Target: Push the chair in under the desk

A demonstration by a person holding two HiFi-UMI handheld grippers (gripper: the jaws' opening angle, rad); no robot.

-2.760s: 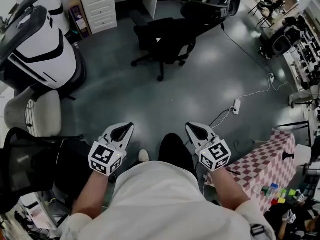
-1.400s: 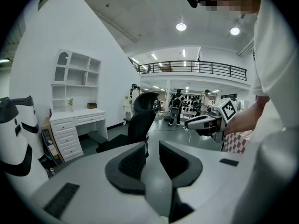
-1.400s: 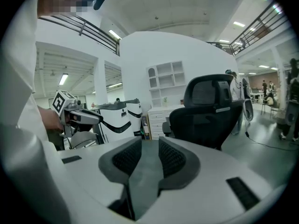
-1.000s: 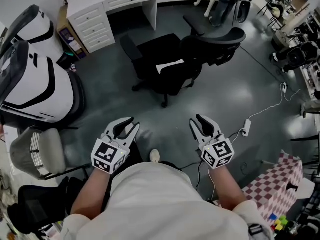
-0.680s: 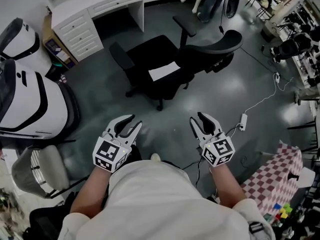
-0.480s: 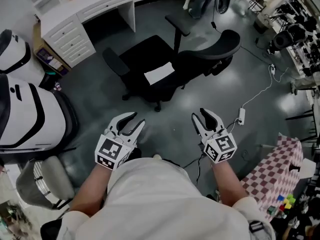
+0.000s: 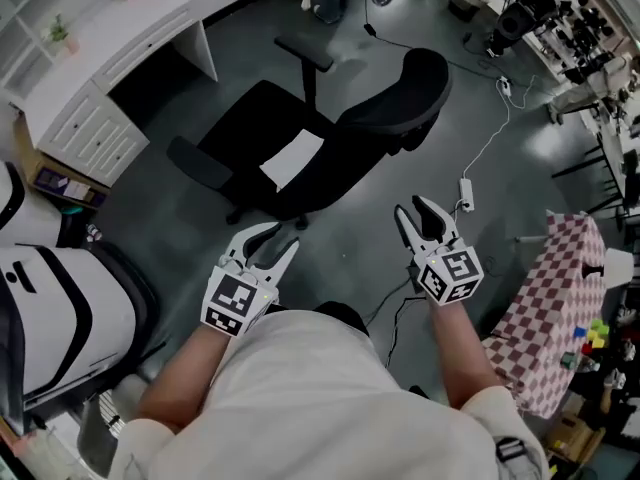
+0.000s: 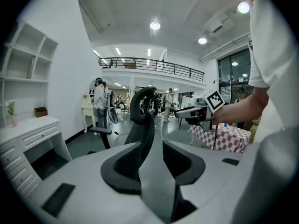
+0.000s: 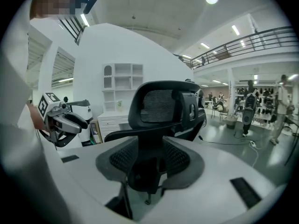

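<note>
Short of the chair [image 7: 300,138], I had the left gripper [image 7: 275,240] and right gripper [image 7: 417,208] empty, jaws just spreading wider, and next needed its backrest for a shove toward the desk [image 7: 110,38].

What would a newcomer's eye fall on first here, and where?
The black office chair stands mid-floor, a white sheet on its seat, away from the white desk at upper left. Below it, the left gripper and right gripper have just been opening their jaws, nothing between them.
</note>
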